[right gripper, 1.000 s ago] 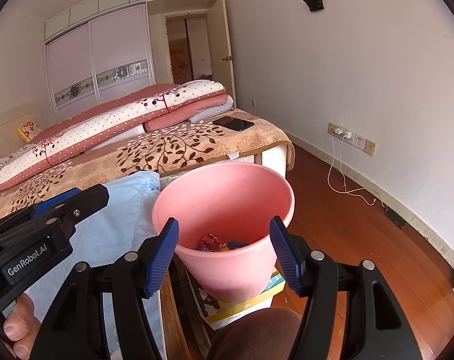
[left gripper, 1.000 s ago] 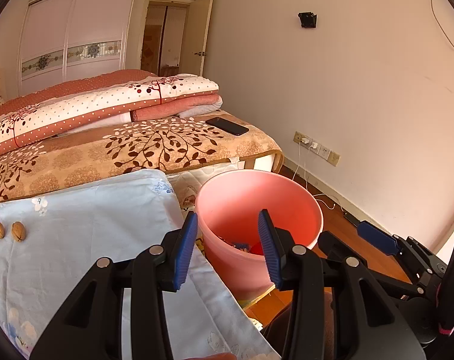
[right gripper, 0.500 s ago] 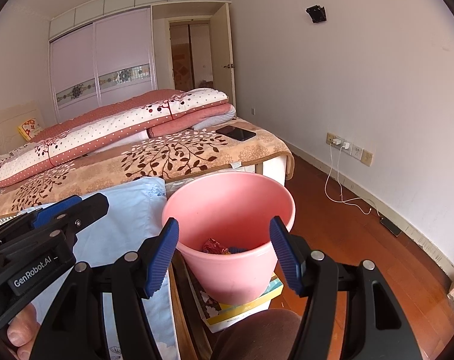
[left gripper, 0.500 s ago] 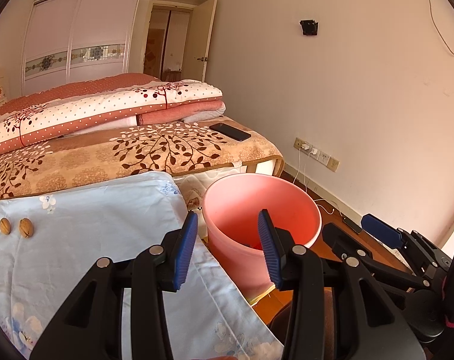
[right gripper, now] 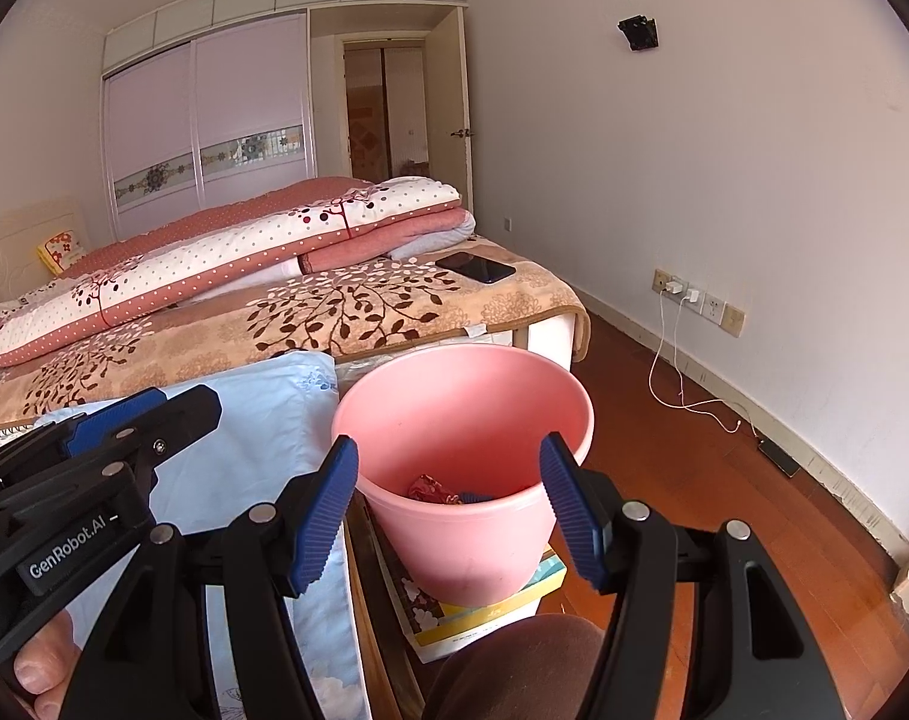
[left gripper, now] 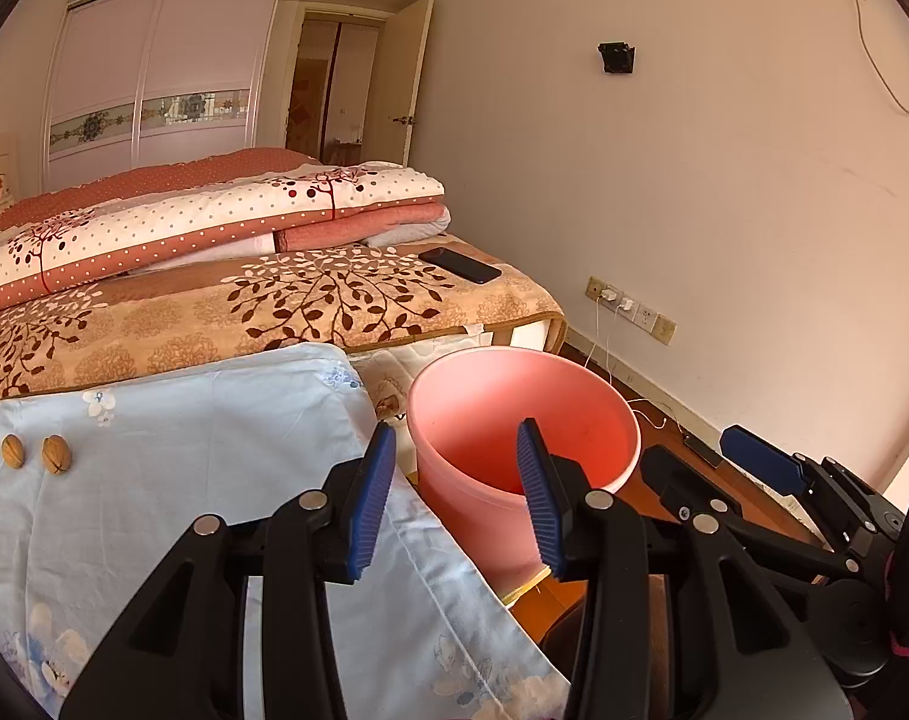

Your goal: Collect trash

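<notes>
A pink bin [left gripper: 484, 414] [right gripper: 472, 534] stands beside a surface covered in a light blue floral cloth [left gripper: 184, 456] [right gripper: 262, 408]. Red and blue wrappers [right gripper: 430, 487] lie at the bin's bottom. Two brown nuts [left gripper: 55, 454] rest on the cloth at the left. My left gripper [left gripper: 454, 498] is open and empty, just short of the bin's near rim. My right gripper [right gripper: 448, 504] is open too, its blue pads [right gripper: 565, 510] on either side of the bin's near rim without touching it. The left gripper's body [right gripper: 94, 468] shows at the left of the right wrist view.
A bed [left gripper: 274, 300] with folded quilts lies behind, a black phone [left gripper: 460, 265] on its corner. The bin rests on a yellow-edged box [right gripper: 484, 612] over a wooden floor [right gripper: 694, 468]. A charger cable [right gripper: 682, 384] trails from wall sockets. A person's thumb [right gripper: 34, 669] shows bottom left.
Both cameras have drawn back and up a little from the bin, so less of its inside shows in the left wrist view. The grippers stay open as before.
</notes>
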Tool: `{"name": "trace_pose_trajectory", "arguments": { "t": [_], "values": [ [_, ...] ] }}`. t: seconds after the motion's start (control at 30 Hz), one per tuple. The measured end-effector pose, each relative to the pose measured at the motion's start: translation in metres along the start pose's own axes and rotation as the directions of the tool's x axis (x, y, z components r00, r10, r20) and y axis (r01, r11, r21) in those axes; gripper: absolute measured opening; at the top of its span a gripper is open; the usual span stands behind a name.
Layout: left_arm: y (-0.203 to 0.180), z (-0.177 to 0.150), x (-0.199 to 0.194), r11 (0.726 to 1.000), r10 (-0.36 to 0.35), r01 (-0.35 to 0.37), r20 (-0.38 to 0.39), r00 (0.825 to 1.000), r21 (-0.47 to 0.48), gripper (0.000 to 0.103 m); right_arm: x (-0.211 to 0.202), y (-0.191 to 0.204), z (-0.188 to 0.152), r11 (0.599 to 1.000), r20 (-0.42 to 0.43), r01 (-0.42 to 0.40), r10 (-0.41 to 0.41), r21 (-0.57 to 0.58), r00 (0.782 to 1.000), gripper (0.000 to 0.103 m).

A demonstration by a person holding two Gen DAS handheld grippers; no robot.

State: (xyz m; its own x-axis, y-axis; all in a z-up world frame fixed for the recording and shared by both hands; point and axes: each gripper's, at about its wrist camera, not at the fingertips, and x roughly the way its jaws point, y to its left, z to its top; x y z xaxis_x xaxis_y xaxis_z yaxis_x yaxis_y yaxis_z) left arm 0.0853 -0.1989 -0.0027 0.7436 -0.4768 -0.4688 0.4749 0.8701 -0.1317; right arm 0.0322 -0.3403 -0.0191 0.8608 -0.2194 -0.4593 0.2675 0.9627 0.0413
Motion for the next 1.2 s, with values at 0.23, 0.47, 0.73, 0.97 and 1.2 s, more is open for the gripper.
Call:
{"name": "trace_pose_trajectory", "arguments": {
  "t": [0.23,0.47,0.73,0.97,1.2],
  "values": [
    [0.0002,-0.0007,-0.0012,1.0,0.0,0.0,-0.002,1.0,-0.001,0.042,-0.0001,0.0006,-0.0005,1.0,-0.001,-0.001,0.001,-0.001,1.0,0.062],
    [0.0013,-0.0019,-0.0015,1.0,0.001,-0.001,-0.004,1.0,-0.004,0.042,0.0003,0.0022,-0.0016,1.0,-0.007,-0.003,0.003,-0.005,1.0,0.062],
    [0.0024,-0.0046,-0.002,1.0,0.003,-0.003,-0.009,1.0,-0.006,0.042,0.0016,0.0025,-0.002,1.0,-0.012,-0.004,0.004,-0.007,1.0,0.062],
    [0.0039,-0.0063,-0.0012,1.0,0.005,-0.005,-0.014,1.0,-0.007,0.042,0.0025,0.0031,-0.0029,1.0,-0.014,-0.004,0.003,-0.007,1.0,0.062],
    [0.0059,-0.008,-0.001,1.0,0.008,-0.008,-0.022,1.0,-0.011,0.042,0.0034,0.0034,-0.0035,1.0,-0.016,-0.004,0.003,-0.008,1.0,0.062]
  ]
}}
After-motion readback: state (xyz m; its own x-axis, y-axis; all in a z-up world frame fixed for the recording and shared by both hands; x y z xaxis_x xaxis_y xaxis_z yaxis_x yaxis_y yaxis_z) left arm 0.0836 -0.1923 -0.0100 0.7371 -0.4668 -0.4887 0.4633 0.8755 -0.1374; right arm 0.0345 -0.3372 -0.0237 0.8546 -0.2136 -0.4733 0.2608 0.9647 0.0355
